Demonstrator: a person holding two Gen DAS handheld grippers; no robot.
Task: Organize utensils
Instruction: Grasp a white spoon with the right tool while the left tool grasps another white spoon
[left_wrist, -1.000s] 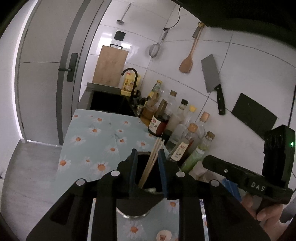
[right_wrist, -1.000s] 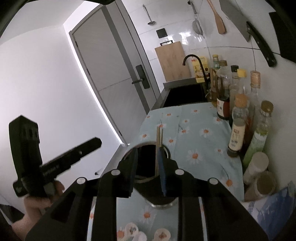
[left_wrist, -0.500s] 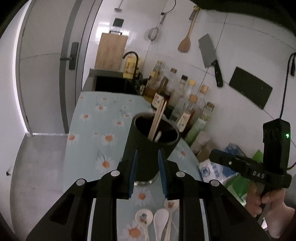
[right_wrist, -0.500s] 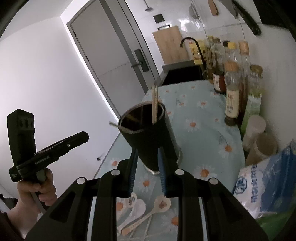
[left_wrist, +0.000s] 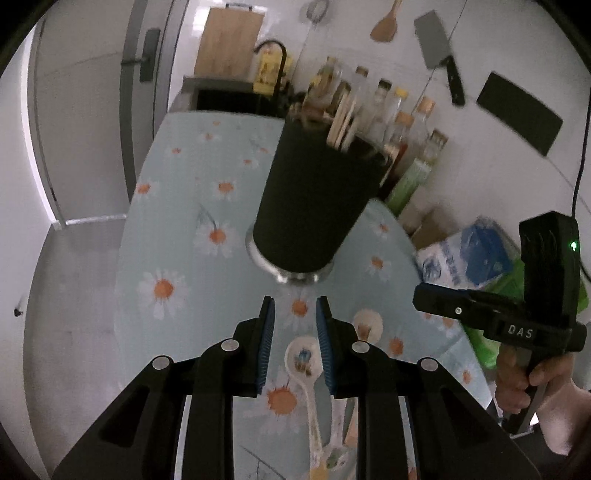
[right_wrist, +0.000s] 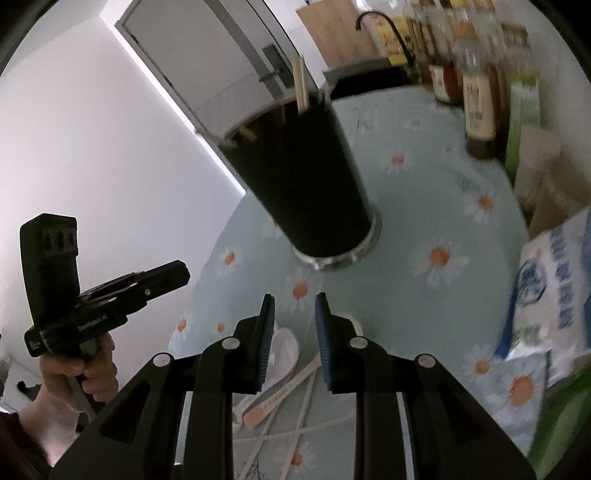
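A tall black utensil holder stands on a metal base in the middle of the daisy-print tablecloth, with several wooden chopsticks already upright inside it, so part of the sorting looks done. The rest is still loose on the cloth on the near side of the holder: in the left wrist view a white ceramic spoon with a painted bowl lies with its bowl toward the holder, and a second spoon lies just right of it; the right wrist view shows the spoons and a few loose chopsticks crossed over one another nearer still.

The left gripper hovers above the painted spoon, its blue-padded jaws a little apart with nothing between them; whether the pads touch the spoon cannot be told. The right gripper is likewise released and holds nothing, poised over the pile with a white spoon bowl just beyond its left finger.

By this reading the task is at an early-to-middle stage: the spoons and the scattered chopsticks remain to be picked up and dropped into the holder. Sauce bottles line the far right wall, and a blue-and-white bag sits at the right edge
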